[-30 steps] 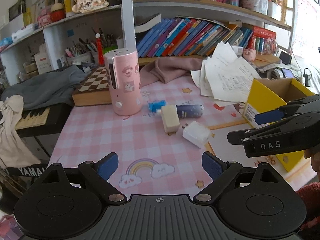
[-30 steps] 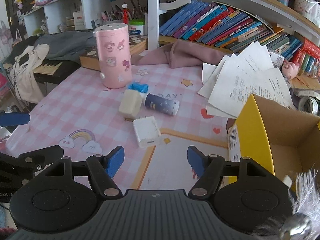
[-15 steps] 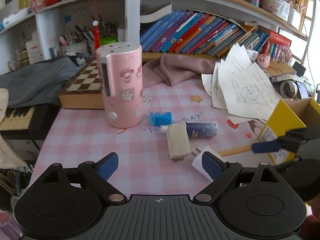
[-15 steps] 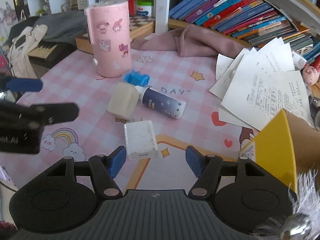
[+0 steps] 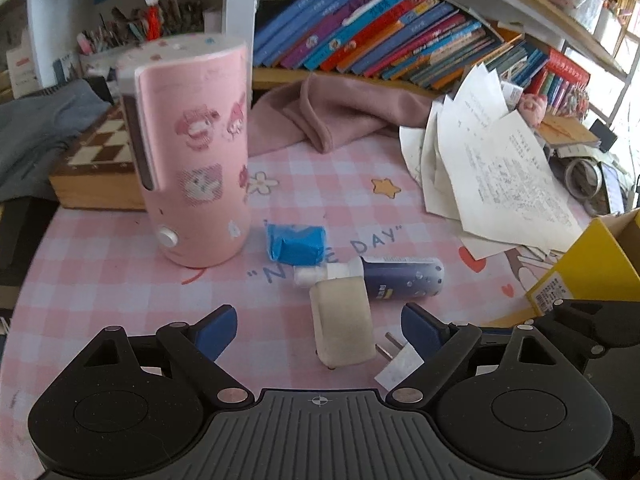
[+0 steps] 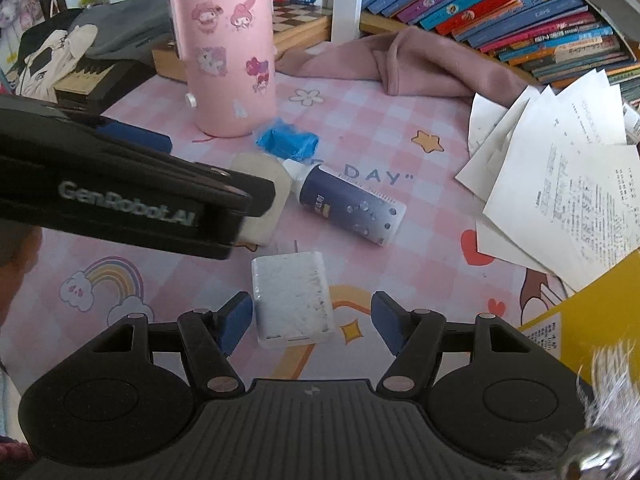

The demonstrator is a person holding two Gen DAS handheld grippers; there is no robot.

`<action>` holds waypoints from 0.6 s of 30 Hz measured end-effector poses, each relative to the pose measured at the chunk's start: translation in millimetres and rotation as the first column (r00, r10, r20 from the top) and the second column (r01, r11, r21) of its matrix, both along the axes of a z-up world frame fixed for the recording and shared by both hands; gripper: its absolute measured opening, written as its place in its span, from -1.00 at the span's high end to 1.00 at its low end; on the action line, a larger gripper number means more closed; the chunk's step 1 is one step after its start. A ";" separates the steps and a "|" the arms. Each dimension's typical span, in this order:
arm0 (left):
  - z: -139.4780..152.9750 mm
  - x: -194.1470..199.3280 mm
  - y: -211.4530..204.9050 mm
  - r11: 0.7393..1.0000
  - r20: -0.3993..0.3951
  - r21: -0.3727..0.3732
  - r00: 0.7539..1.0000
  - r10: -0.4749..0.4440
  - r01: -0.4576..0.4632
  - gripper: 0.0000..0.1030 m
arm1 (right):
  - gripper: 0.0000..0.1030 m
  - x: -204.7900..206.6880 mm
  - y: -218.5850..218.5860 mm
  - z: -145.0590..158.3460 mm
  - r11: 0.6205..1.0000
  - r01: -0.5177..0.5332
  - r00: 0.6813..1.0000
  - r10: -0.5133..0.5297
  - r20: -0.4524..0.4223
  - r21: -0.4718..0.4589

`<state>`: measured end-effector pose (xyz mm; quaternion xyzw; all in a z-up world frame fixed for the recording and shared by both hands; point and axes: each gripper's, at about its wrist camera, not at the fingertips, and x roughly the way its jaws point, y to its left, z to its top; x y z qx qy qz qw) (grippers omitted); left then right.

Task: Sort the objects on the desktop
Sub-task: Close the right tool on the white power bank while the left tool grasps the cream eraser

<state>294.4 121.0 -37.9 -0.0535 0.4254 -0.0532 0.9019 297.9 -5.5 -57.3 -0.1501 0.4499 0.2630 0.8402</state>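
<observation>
On the pink checked mat lie a cream block (image 5: 342, 322), a dark blue bottle (image 5: 400, 278) on its side, a crumpled blue wrapper (image 5: 295, 243) and a white plug adapter (image 6: 291, 298). A tall pink canister (image 5: 192, 152) stands behind them. My left gripper (image 5: 318, 330) is open, with the cream block between its fingers. My right gripper (image 6: 312, 322) is open, its fingers either side of the white adapter's near end. The left gripper's body (image 6: 120, 200) crosses the right wrist view and hides part of the cream block (image 6: 264, 200).
A yellow cardboard box (image 5: 592, 264) stands at the right. Loose papers (image 5: 500, 176) lie behind it. A pink cloth (image 5: 340, 116), a chessboard box (image 5: 100, 164) and a shelf of books (image 5: 380, 40) line the back. A grey garment (image 5: 36, 132) lies far left.
Both grippers have moved forward and lower towards the objects. The left one now brackets the cream block, the right one brackets the white adapter. Both stay open.
</observation>
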 end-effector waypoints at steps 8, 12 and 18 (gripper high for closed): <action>-12.0 13.7 -3.1 1.000 -0.039 -0.019 0.999 -0.009 0.008 -0.47 | -0.18 8.7 2.5 -7.4 1.000 -0.004 0.999 0.004 -0.034 0.015; -18.1 18.0 -3.8 1.000 -0.061 -0.022 0.998 -0.011 0.010 -0.17 | -0.13 10.8 3.9 -9.2 1.000 -0.009 0.999 0.010 -0.042 0.019; -21.6 22.2 -6.3 0.999 -0.067 -0.043 0.997 -0.037 0.034 0.46 | 0.14 11.4 5.4 -12.7 0.999 -0.025 0.997 0.027 -0.066 0.035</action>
